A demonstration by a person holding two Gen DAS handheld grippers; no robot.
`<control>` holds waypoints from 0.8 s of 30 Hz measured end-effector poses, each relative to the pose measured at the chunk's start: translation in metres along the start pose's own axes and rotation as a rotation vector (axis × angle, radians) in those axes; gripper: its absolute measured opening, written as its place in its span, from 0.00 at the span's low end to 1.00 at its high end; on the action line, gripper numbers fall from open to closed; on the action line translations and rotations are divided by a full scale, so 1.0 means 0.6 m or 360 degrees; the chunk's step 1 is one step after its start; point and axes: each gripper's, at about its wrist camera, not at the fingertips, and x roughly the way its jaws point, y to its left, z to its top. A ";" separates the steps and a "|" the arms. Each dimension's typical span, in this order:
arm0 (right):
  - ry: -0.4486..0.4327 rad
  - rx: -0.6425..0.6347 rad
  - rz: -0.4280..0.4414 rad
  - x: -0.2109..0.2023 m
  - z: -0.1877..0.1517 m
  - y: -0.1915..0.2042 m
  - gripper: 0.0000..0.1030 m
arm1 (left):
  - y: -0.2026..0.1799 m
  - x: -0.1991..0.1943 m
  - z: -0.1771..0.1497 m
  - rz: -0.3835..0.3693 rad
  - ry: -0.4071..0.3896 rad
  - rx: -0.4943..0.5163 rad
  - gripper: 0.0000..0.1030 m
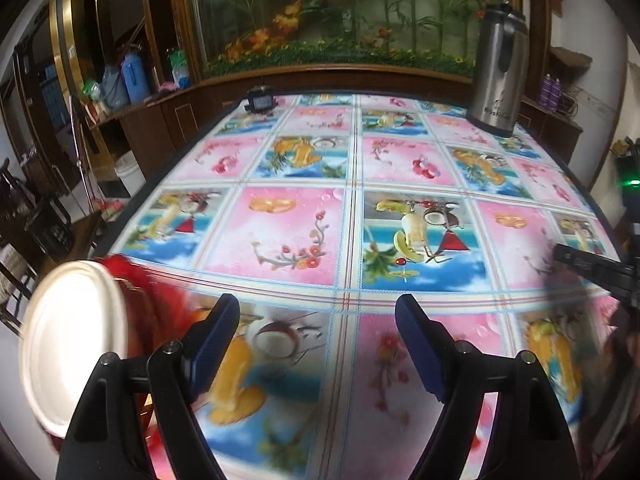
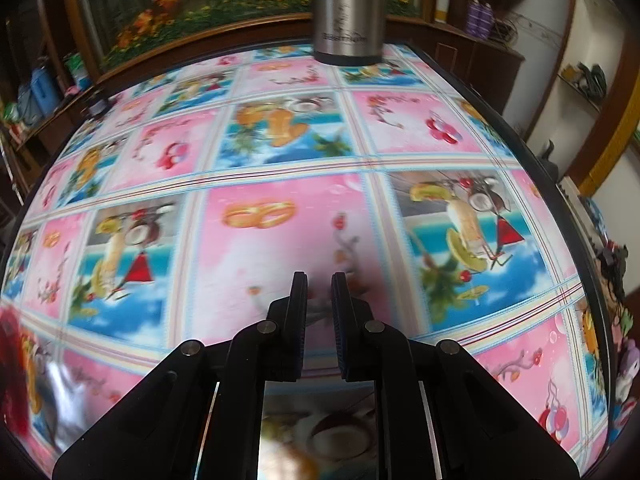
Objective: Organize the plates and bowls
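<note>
One red bowl [image 1: 80, 344], left gripper [image 1: 318, 344] jaws wide, right gripper [image 2: 320, 312] jaws narrow, empty

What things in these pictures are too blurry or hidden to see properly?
- Red dish with a white underside, left wrist view: blurred, partly behind the left gripper; bowl or plate, unclear.
- Steel flask, right wrist view: its top is cut off by the picture edge.
- Red smear, right wrist view: blurred at the left edge.
- Right gripper: fingers nearly together; whether they pinch anything is unclear.
- Small dark box at the far table edge: too small.
</note>
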 end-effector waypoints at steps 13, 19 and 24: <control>0.0003 0.0025 -0.0037 0.020 0.006 -0.024 0.14 | -0.057 0.071 0.020 -0.0091 0.0041 -0.0055 0.78; -0.0021 0.0023 -0.0013 0.014 0.006 -0.020 0.14 | -0.064 0.077 0.023 -0.0054 0.0034 -0.0024 0.78; -0.0073 0.0012 0.0062 0.003 0.006 -0.012 0.14 | -0.067 0.068 0.023 0.0022 0.0024 0.0030 0.78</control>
